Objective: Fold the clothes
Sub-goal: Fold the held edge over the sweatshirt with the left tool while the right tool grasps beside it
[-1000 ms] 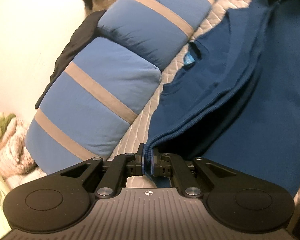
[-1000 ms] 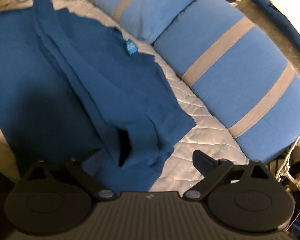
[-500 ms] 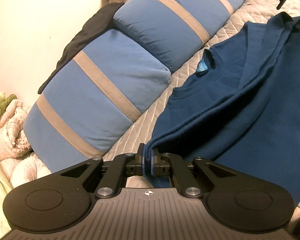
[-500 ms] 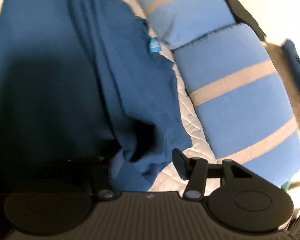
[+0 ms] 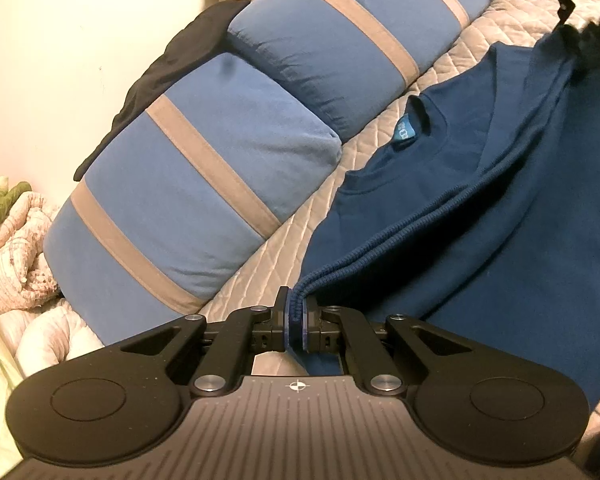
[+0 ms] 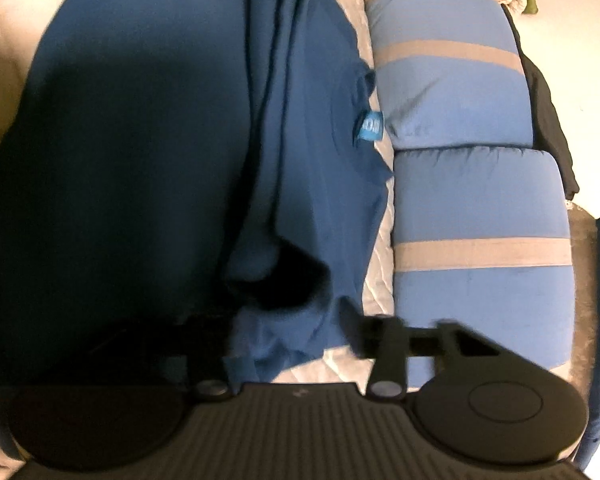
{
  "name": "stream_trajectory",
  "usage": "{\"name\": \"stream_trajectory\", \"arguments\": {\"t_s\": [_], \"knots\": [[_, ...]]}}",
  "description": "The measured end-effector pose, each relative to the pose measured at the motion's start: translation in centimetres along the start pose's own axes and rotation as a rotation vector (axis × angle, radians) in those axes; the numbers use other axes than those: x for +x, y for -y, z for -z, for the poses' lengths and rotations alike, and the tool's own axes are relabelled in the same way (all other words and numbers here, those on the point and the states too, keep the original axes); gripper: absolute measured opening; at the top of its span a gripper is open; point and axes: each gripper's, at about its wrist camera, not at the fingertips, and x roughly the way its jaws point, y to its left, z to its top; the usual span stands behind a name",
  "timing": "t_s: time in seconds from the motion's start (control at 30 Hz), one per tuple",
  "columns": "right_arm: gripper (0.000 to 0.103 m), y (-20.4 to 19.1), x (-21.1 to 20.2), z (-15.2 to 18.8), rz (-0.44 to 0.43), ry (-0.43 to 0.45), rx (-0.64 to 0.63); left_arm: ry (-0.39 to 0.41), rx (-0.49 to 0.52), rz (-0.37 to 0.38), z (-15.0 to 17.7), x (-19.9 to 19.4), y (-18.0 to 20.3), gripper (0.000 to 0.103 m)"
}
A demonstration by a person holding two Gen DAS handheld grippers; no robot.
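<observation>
A dark blue sweatshirt [image 5: 500,208] lies on a quilted grey bed [image 5: 380,148], its collar with a light blue tag [image 5: 405,133] toward the pillows. My left gripper [image 5: 296,320] is shut on the sweatshirt's ribbed hem, held folded over the body. In the right wrist view the same sweatshirt [image 6: 292,152] lies with its tag [image 6: 370,127] showing. My right gripper [image 6: 292,332] is open, its jaws astride a bunched sleeve end of the sweatshirt. The left finger is in shadow behind cloth.
Two blue pillows with grey stripes [image 5: 204,184] [image 6: 472,216] line the wall side of the bed. A black garment [image 5: 168,72] lies behind them. Rumpled pink-white bedding [image 5: 16,240] sits at the left. The other gripper [image 5: 580,8] shows at the top right.
My left gripper has kept hold of the hem while its view swung toward the collar. My right gripper has turned and come down over the sleeve end, its jaws narrowing.
</observation>
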Motion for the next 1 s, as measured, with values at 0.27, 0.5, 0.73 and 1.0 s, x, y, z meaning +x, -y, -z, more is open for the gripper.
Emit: {"name": "stream_trajectory", "arguments": {"t_s": [0.27, 0.5, 0.73, 1.0], "knots": [[0.01, 6.1, -1.5, 0.3, -0.031, 0.047, 0.24, -0.008, 0.009, -0.031, -0.7, 1.1, -1.3, 0.006], [0.01, 11.3, 0.2, 0.9, 0.053, 0.021, 0.407, -0.027, -0.033, -0.077, -2.4, 3.4, -4.0, 0.006], [0.01, 14.7, 3.6, 0.4, 0.041, -0.005, 0.517, -0.086, -0.059, -0.06, -3.6, 7.4, -5.8, 0.006], [0.01, 15.8, 8.2, 0.7, -0.02, -0.064, 0.628, -0.181, -0.055, -0.008, -3.5, 12.8, -5.0, 0.006]]}}
